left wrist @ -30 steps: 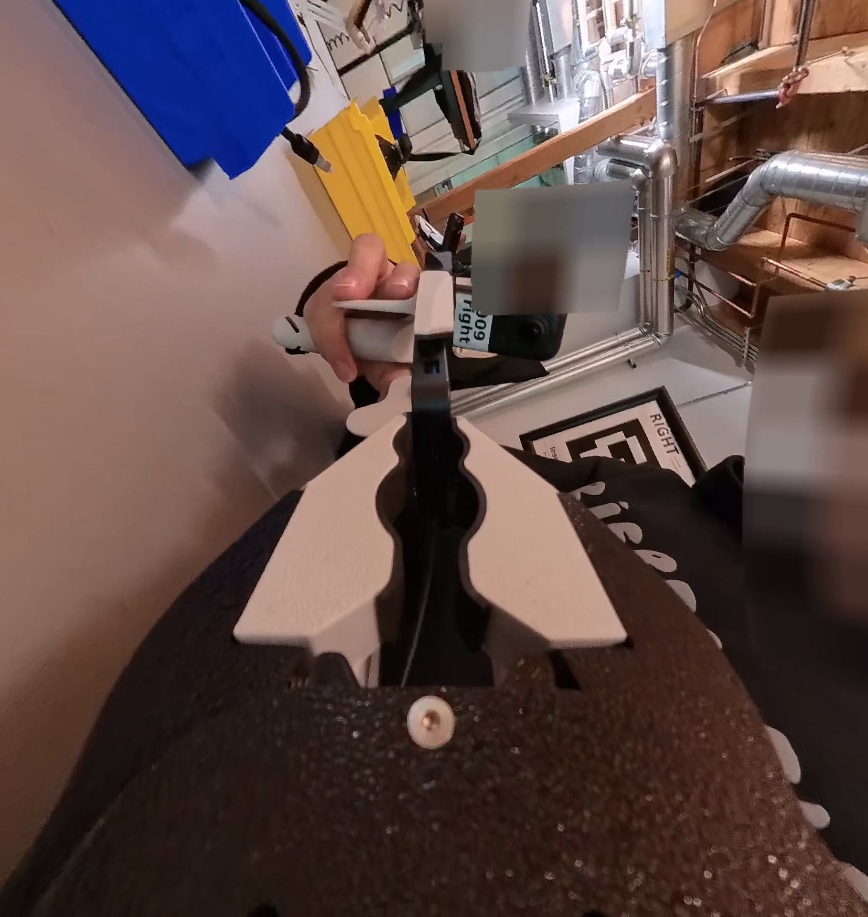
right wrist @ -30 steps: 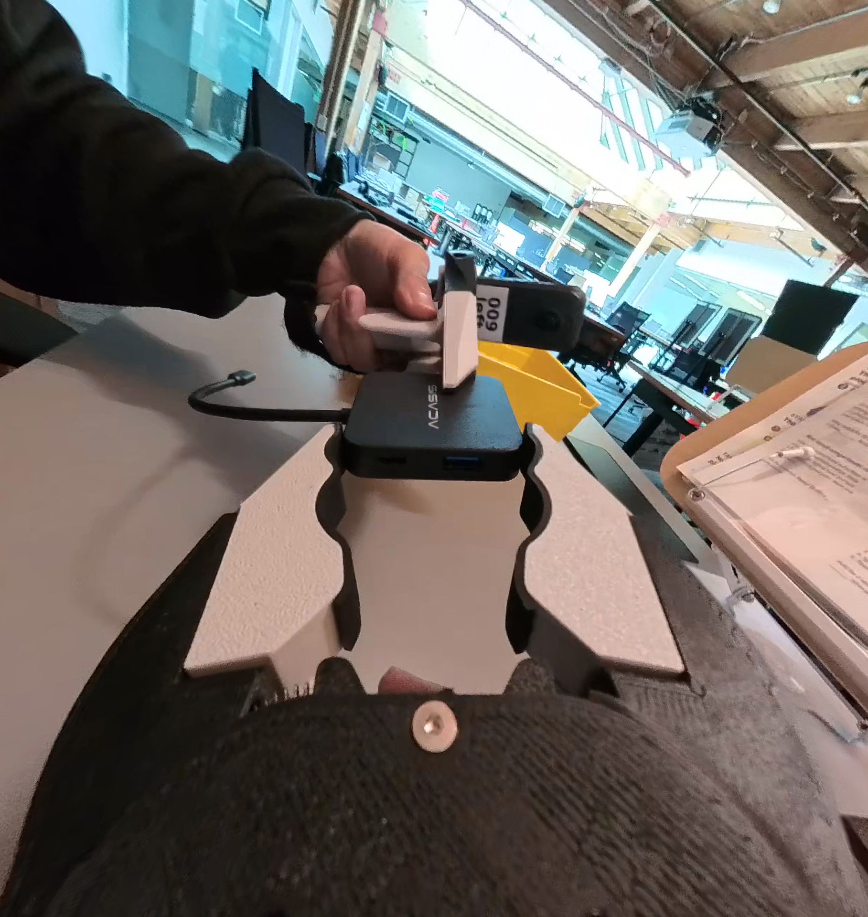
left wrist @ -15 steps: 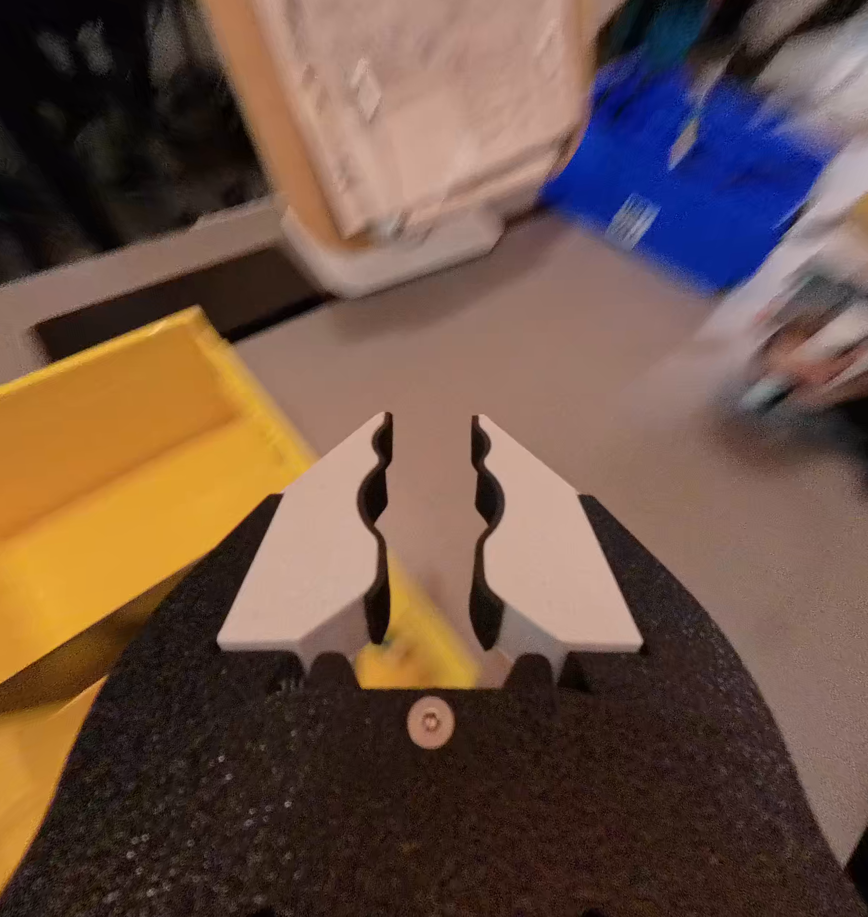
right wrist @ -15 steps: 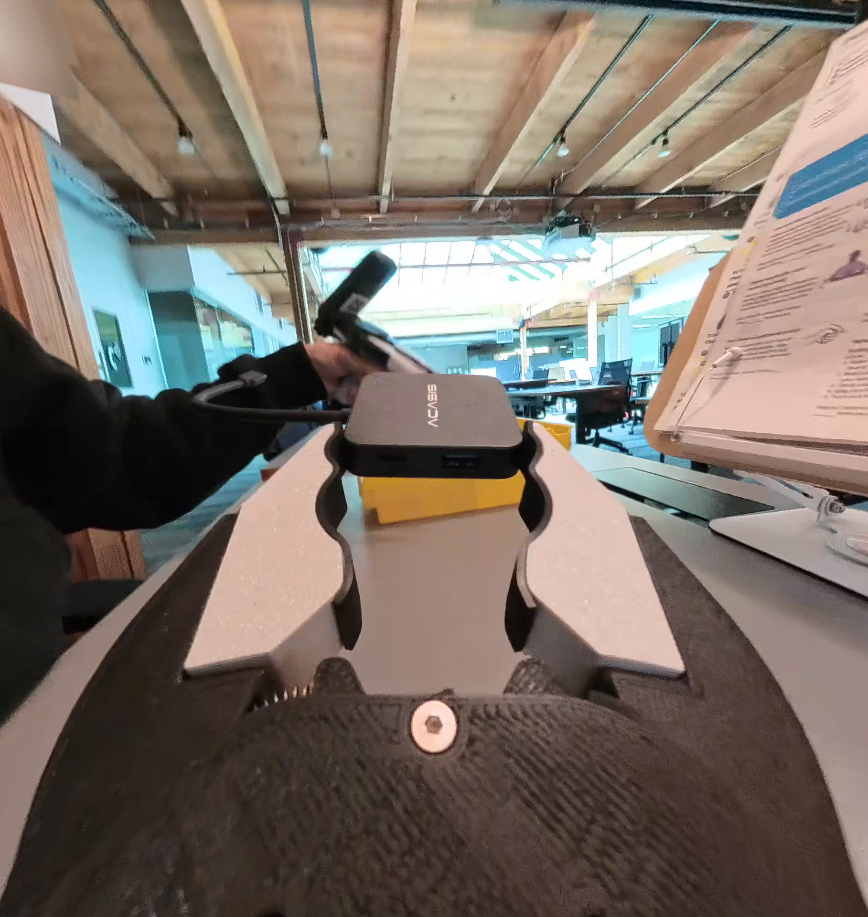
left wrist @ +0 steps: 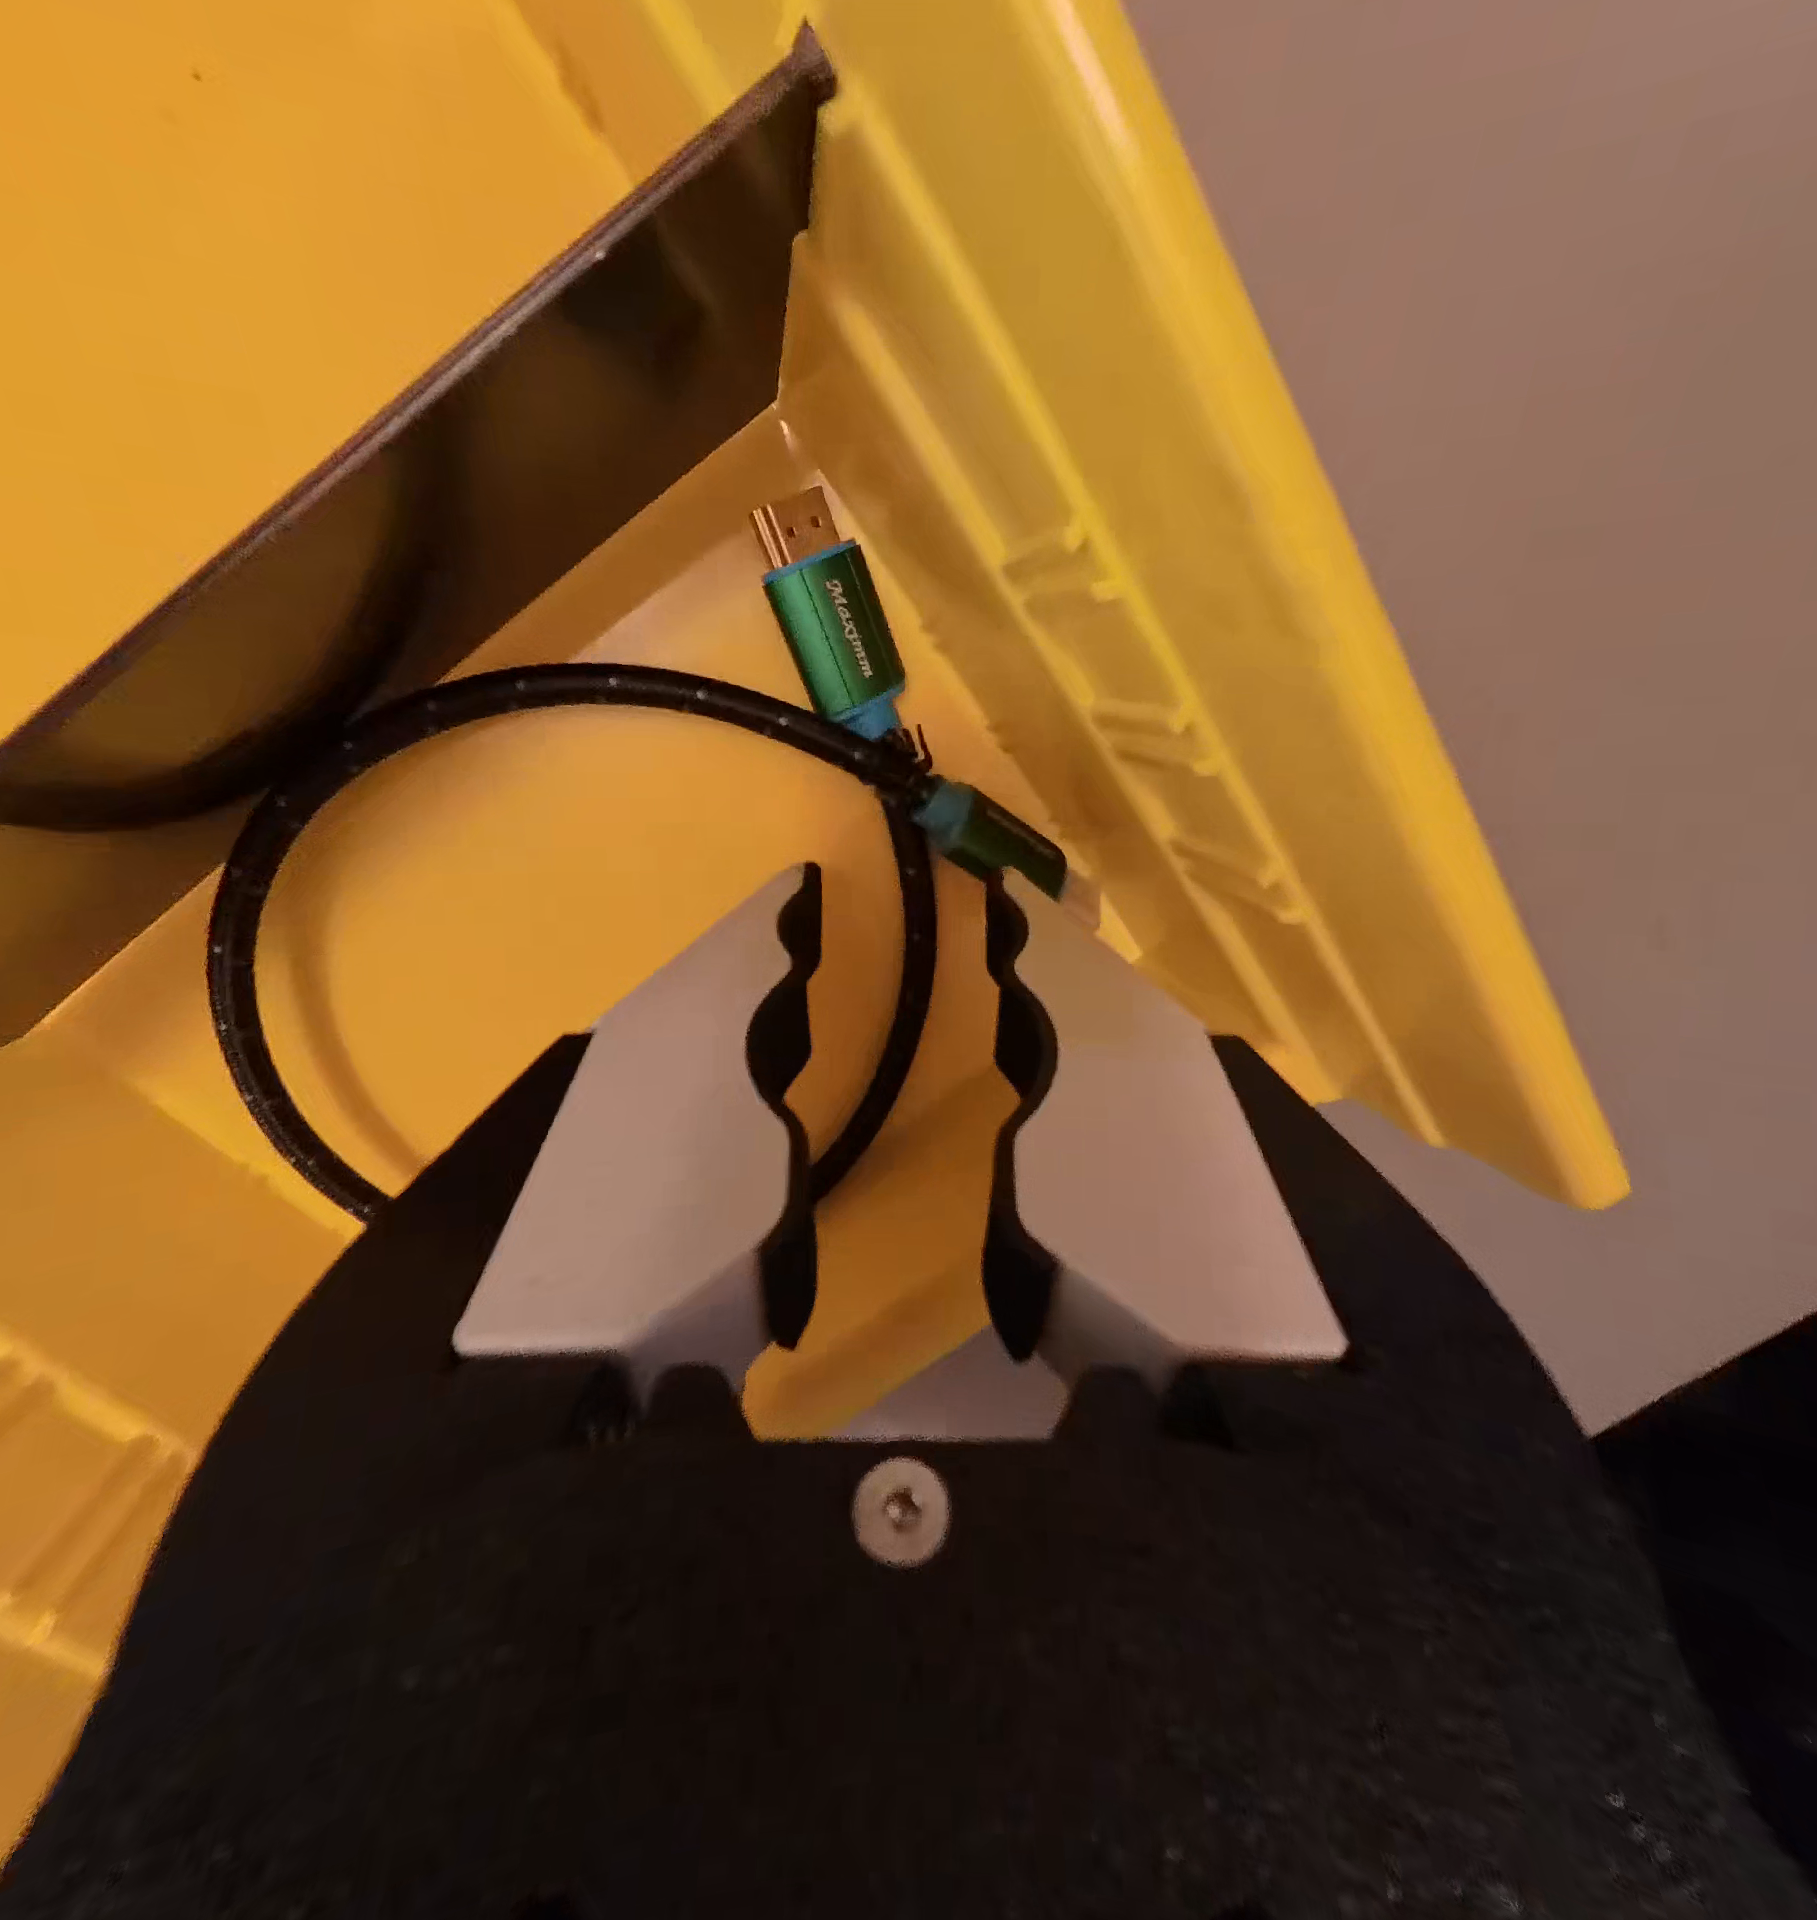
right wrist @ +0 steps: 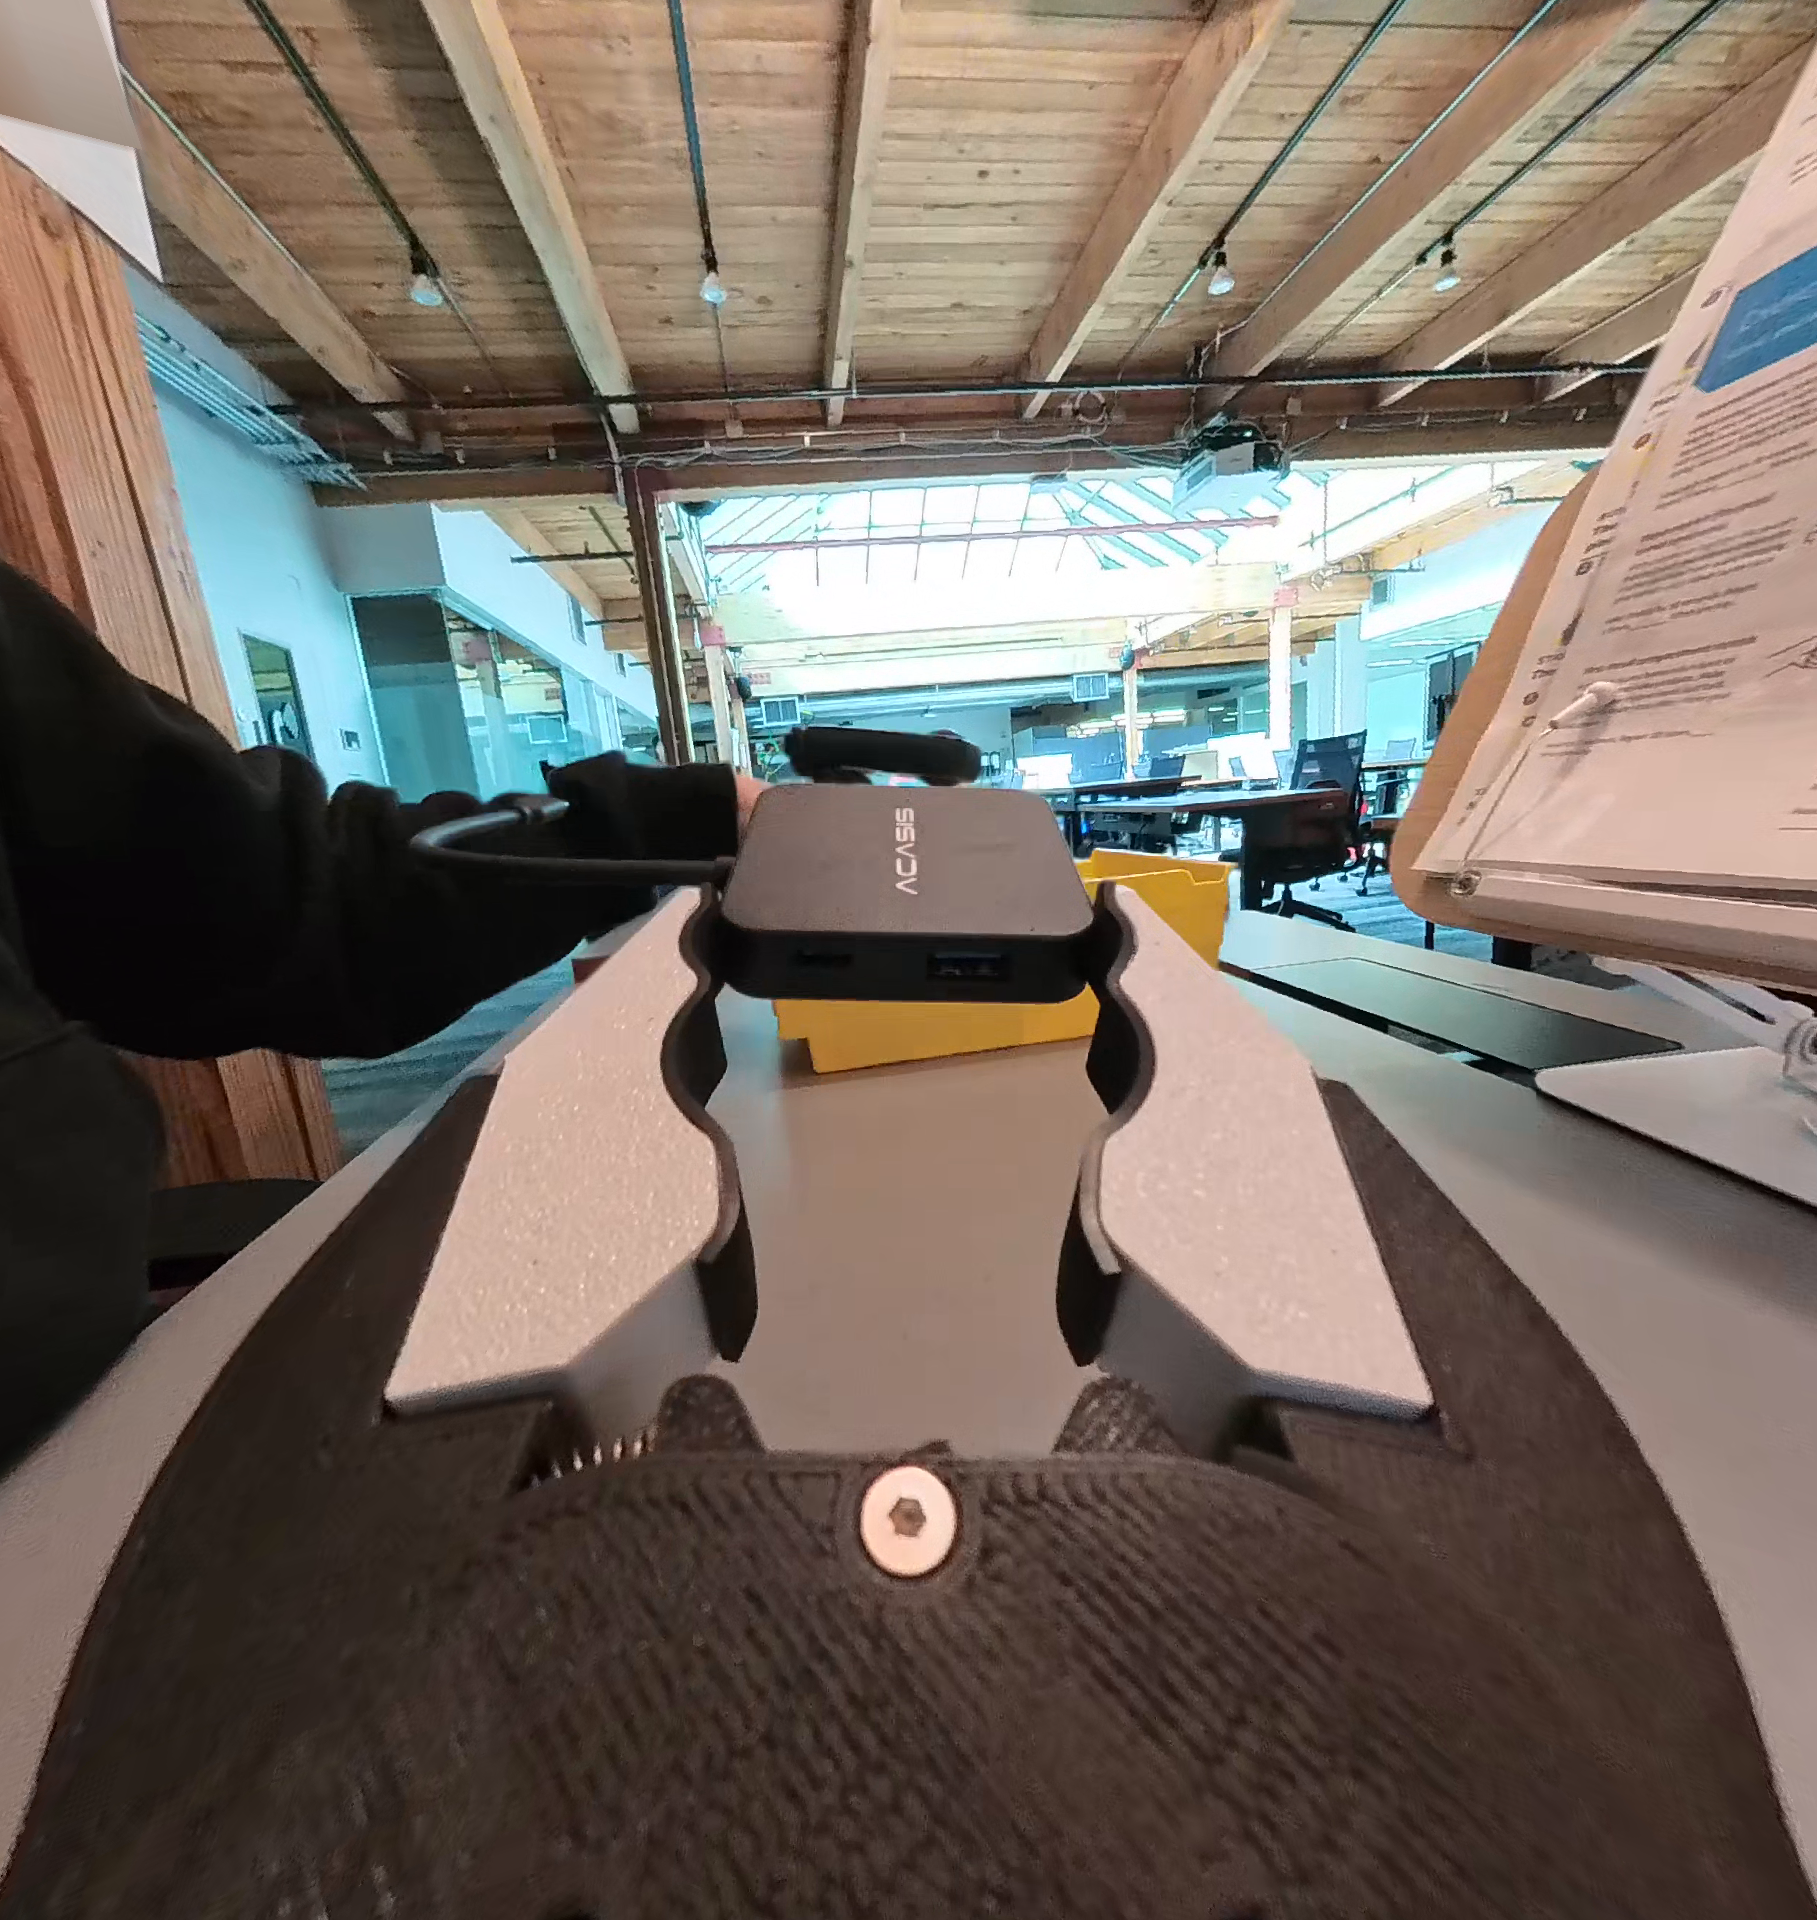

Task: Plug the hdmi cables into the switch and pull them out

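The right gripper (right wrist: 904,914) clamps the black switch (right wrist: 904,883) between its fingertips, ports facing back toward the camera, its short lead running off left past a dark sleeve (right wrist: 260,883). Beyond the switch sits a yellow bin (right wrist: 1153,894) on the grey table (right wrist: 1506,1299). The left gripper (left wrist: 899,883) hangs inside the bin, jaws narrowly parted and empty; the looped black hdmi cable (left wrist: 260,883) passes between its fingers, green plugs (left wrist: 831,644) just ahead by the bin wall (left wrist: 1091,520)
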A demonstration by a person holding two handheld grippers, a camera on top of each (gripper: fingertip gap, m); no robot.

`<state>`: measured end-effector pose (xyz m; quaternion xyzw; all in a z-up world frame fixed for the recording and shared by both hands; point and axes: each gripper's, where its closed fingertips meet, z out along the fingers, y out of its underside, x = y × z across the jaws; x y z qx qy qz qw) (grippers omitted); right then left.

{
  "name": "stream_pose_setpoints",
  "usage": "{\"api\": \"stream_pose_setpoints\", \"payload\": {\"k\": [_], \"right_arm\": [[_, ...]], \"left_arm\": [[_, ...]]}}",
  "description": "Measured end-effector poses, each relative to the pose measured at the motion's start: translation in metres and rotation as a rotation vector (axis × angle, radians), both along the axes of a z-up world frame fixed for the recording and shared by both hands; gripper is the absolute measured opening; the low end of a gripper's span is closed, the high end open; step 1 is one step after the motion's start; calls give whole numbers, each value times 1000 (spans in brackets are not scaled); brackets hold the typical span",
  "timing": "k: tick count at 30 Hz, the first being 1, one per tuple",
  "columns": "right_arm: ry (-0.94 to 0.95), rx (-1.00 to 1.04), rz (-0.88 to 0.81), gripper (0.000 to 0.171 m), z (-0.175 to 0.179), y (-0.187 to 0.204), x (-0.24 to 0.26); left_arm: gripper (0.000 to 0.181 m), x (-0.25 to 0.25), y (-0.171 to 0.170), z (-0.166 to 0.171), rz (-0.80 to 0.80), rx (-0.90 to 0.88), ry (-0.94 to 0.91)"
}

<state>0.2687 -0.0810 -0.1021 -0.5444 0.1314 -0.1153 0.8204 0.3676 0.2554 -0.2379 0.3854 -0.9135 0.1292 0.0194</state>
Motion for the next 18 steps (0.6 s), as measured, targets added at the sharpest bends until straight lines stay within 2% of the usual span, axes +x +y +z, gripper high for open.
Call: {"api": "stream_pose_setpoints", "payload": {"k": [5,11,13,14,18], "right_arm": [[-20,-26,4,70,-1,4,-3],[-15,-33,21,70,-2,6,-4],[-20,-38,20,70,-2,6,-4],[-21,-38,18,70,-2,7,-4],[-22,-32,11,70,-2,5,-4]], "left_arm": [[30,-2,8,6,-12,29,32],[26,-15,21,-12,-139,216,106],[17,-11,19,-14,-155,238,98],[4,-12,17,-15,-161,232,103],[3,-7,18,-10,-131,211,33]]}}
